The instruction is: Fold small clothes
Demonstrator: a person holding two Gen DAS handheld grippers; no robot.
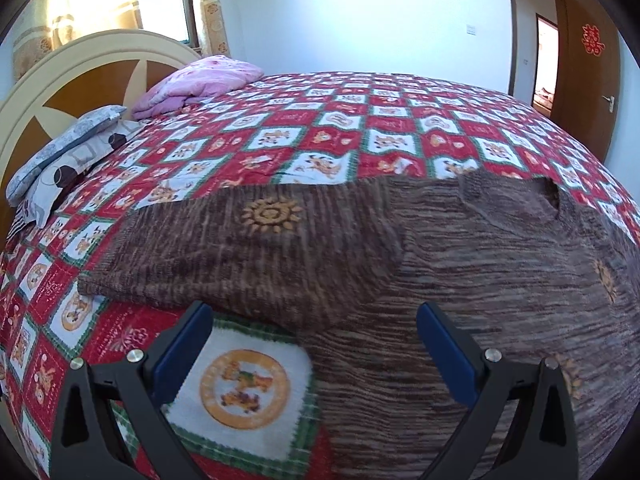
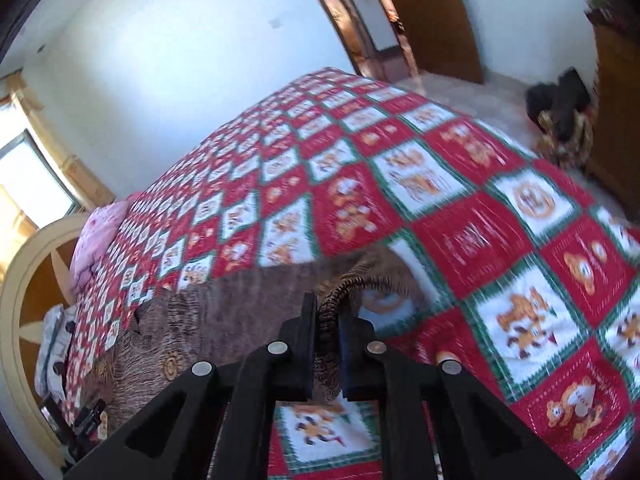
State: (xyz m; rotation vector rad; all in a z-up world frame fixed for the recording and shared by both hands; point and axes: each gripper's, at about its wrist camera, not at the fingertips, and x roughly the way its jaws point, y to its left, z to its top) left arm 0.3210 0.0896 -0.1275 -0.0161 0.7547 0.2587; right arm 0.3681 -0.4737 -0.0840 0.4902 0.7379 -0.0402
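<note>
I am holding the right gripper [image 2: 327, 322] closed on a raised edge of the brown knit sweater [image 2: 208, 320], the fabric bunching up between its jaws and arching to the right over the patchwork bedspread [image 2: 472, 240]. The left gripper [image 1: 314, 322] is hanging with its jaws spread wide and nothing between them, just above the near edge of the sweater [image 1: 440, 260] where the sleeve [image 1: 224, 248] is reaching out to the left.

I am judging this to be a fold of the right-hand part across the body. To do it well, I am planning to keep the pinch firm, carry the lifted edge low and level so the knit is not dragging the rest along, and lay it parallel to the body's side. The free left tool could be pinning the body or taking the sleeve, since loose knit is likely to slide on the smooth cover.

The left view is showing me what the right one is not: the whole spread of the garment, the neck opening [image 1: 550, 196] at the far right, the sun motif [image 1: 272, 214] on the sleeve. The right view alone is showing the grip itself, plus a dark heap [image 2: 560, 120] on the floor beyond the bed. Both are showing the pink bedding [image 1: 200, 82] near the headboard [image 1: 80, 80].
</note>
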